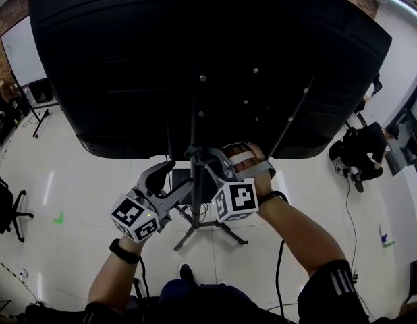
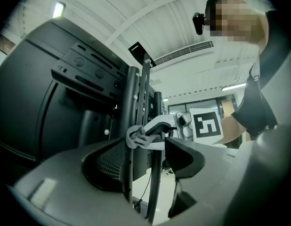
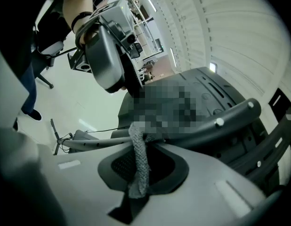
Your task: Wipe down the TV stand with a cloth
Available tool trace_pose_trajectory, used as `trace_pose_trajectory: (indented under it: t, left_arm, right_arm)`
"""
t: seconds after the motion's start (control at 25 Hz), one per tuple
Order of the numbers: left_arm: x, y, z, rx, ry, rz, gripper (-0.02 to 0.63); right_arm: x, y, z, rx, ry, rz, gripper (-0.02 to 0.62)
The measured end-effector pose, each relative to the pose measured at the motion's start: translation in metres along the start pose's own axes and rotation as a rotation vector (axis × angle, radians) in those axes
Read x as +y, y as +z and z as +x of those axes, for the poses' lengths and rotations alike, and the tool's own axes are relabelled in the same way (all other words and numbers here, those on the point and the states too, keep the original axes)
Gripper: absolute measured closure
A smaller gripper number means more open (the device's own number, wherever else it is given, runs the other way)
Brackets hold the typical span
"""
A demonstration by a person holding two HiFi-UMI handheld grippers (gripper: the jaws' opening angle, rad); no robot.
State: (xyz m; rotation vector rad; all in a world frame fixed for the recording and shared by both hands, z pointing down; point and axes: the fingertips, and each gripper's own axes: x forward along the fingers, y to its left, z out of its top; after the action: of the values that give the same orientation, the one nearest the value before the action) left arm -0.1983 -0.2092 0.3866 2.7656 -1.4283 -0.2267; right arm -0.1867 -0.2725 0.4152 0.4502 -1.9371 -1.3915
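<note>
From the head view I look down on the back of a large black TV point(image 1: 195, 46) on a tripod stand point(image 1: 194, 204). My right gripper point(image 1: 207, 155) is shut on a grey cloth point(image 1: 193, 152) and presses it against the stand's pole just under the TV. In the right gripper view the cloth point(image 3: 138, 164) hangs as a strip between the closed jaws point(image 3: 141, 173), against a black tube point(image 3: 221, 124). My left gripper point(image 1: 173, 184) is open beside the pole, lower down. Its jaws point(image 2: 148, 159) straddle the black poles point(image 2: 131, 102), with the cloth point(image 2: 135, 138) bunched just beyond.
The tripod legs point(image 1: 218, 229) spread on the glossy floor beneath my hands, with a cable point(image 1: 279, 268) trailing nearby. An office chair point(image 1: 6, 208) stands at left, a whiteboard point(image 1: 23, 49) at far left, and a seated person point(image 1: 360, 150) at right.
</note>
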Motion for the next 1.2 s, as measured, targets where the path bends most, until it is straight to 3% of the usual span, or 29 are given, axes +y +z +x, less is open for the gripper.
trace_pose_trajectory:
  t: [0.44, 1.2]
  left_arm:
    - [0.017, -0.104, -0.004, 0.070, 0.032, -0.118, 0.313]
    - [0.037, -0.311, -0.026, 0.267, 0.095, -0.276, 0.299]
  right_arm:
    - [0.099, -0.016, 0.036, -0.016, 0.138, 0.043, 0.560]
    - [0.292, -0.054, 0.100, 0.054, 0.232, -0.012, 0.560]
